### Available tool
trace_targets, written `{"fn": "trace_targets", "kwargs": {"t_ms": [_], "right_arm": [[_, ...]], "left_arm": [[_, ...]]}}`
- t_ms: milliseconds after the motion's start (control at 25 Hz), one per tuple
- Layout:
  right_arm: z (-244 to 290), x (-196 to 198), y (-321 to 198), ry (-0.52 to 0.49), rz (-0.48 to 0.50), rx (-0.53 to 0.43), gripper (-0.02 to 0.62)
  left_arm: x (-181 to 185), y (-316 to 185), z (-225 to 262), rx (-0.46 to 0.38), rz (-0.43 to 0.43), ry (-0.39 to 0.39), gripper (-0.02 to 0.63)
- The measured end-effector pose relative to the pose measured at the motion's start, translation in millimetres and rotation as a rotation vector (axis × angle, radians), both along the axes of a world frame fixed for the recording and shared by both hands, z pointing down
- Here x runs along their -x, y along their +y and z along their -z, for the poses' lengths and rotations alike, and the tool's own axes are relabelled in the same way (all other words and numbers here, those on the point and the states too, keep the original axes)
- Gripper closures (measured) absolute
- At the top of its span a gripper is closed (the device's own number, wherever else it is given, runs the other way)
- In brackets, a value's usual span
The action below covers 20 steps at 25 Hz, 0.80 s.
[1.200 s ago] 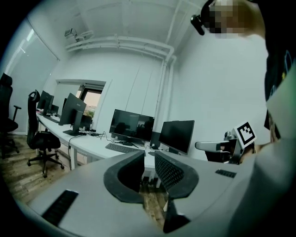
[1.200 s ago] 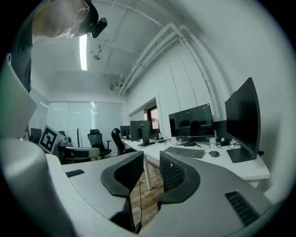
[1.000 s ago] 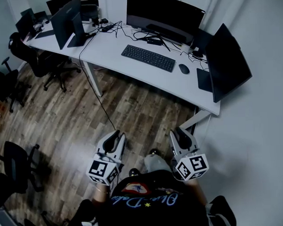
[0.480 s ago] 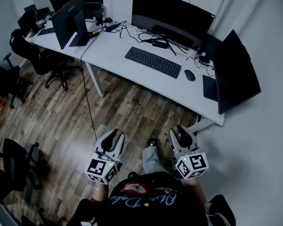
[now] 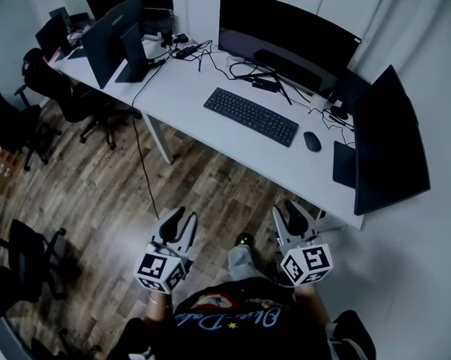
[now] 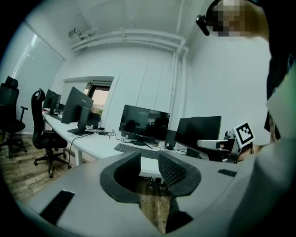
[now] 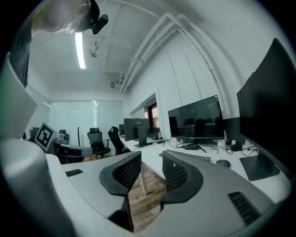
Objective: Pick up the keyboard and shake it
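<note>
one mouse point(image 5: 311, 141) beside keyboard point(image 5: 250, 116); monitor point(image 5: 287, 37), cables point(image 5: 236, 64) behind

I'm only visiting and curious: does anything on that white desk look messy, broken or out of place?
Nothing looks spilled or broken. The only untidy bit is the loose cables sprawling over the desk behind the keyboard. The keyboard and the mouse lie flat and tidy.
</note>
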State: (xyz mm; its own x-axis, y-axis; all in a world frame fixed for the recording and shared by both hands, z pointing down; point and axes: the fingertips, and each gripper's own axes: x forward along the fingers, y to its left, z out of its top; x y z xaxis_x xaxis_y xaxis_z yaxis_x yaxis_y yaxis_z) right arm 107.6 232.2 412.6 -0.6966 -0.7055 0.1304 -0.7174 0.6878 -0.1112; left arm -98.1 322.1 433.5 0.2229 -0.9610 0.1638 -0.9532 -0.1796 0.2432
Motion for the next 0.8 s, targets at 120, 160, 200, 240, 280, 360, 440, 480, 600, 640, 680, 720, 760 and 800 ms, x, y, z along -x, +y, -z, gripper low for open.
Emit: {"fn": "trace_targets", "kwargs": {"t_ms": [120,160,200,240,280,360,440,480,600,640,680,720,760,800], "right_arm": [[-1.5,-2.3,-27.6,-0.008,0.010,0.007,0.469],[-1.4,-3.0,-36.2,-0.010,0.013,0.010,0.469],[-0.7,-3.6,-44.3,-0.012,0.017,0.013,0.469],[0.4,-4.3,-52.1,-0.016,0.021,0.014,0.469],[1.5,-5.6,-59.8,-0.019,0.025,0.015,0.469],[1.7,-11.2,-76.5,-0.024,0.024,0.020,0.469],[0.1,-18.6,-92.8,-0.024,0.017,0.030,0.469],[-0.5,-21.7,-100.0,-0.025,0.013,0.035,0.469],[-0.8,-31.7,-121.0,-0.035,0.002,0.043,0.469],[-1.6,-35.6,-128.5,-0.037,-0.002,0.047,0.469],[-2.7,-39.1,-135.8,-0.039,-0.006,0.052,0.469],[-3.5,-41.9,-142.5,-0.041,-0.008,0.056,0.469],[-3.8,-44.2,-148.6,-0.045,-0.009,0.058,0.469],[-3.8,-46.2,-154.3,-0.050,-0.009,0.059,0.469]], "left_arm": [[-0.6,-23.1,-0.5,-0.001,0.012,-0.013,0.511],[-0.5,-30.7,-0.8,0.006,0.018,-0.018,0.511],[-0.5,-38.6,-1.0,0.013,0.023,-0.020,0.511],[-0.8,-46.8,-1.1,0.018,0.027,-0.019,0.511],[-1.6,-55.4,-1.4,0.023,0.030,-0.016,0.511],[-4.9,-73.9,-2.0,0.033,0.032,-0.013,0.511],[-9.9,-92.9,-1.1,0.031,0.028,-0.013,0.505],[-11.8,-101.7,-0.9,0.030,0.026,-0.014,0.505],[-17.5,-128.9,-0.9,0.036,0.022,-0.021,0.505],[-20.2,-138.4,-0.1,0.037,0.021,-0.023,0.505],[-22.9,-147.3,1.4,0.035,0.020,-0.026,0.505],[-25.4,-155.1,2.6,0.032,0.019,-0.025,0.505],[-27.7,-162.0,3.0,0.031,0.019,-0.022,0.505],[-30.2,-168.2,2.8,0.031,0.019,-0.021,0.505]]}}
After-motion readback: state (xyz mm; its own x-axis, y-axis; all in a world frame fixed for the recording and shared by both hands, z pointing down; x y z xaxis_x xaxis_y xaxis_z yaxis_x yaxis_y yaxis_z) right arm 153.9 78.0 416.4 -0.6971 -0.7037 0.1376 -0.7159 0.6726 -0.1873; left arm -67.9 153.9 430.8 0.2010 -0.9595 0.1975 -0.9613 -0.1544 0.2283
